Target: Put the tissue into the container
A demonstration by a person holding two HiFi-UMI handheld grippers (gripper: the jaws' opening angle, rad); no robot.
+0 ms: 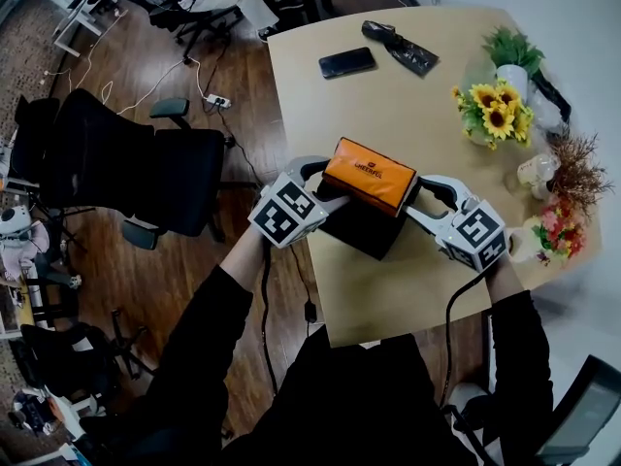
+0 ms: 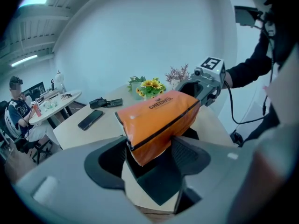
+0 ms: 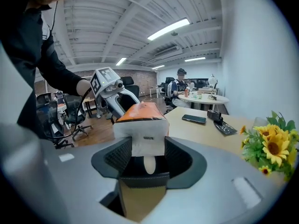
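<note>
Holding the tissue pack [image 1: 370, 175] by its short ends, my left gripper [image 1: 330, 184] and right gripper [image 1: 419, 200] each clamp one end, jaws fairly wide; it hangs tilted just above the container [image 1: 364, 229], long axis spanning gripper to gripper

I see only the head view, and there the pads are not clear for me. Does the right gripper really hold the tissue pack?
Observer: Yes. In the right gripper view the right gripper presses both pads on the white end of the pack.
Operator: And the left one?
Observer: In the left gripper view the left gripper has the orange end of the pack clamped between its pads.
Operator: Is the pack inside the container?
Observer: Not yet. The left gripper view shows it tilted, with only its low corner down at the black container.
</note>
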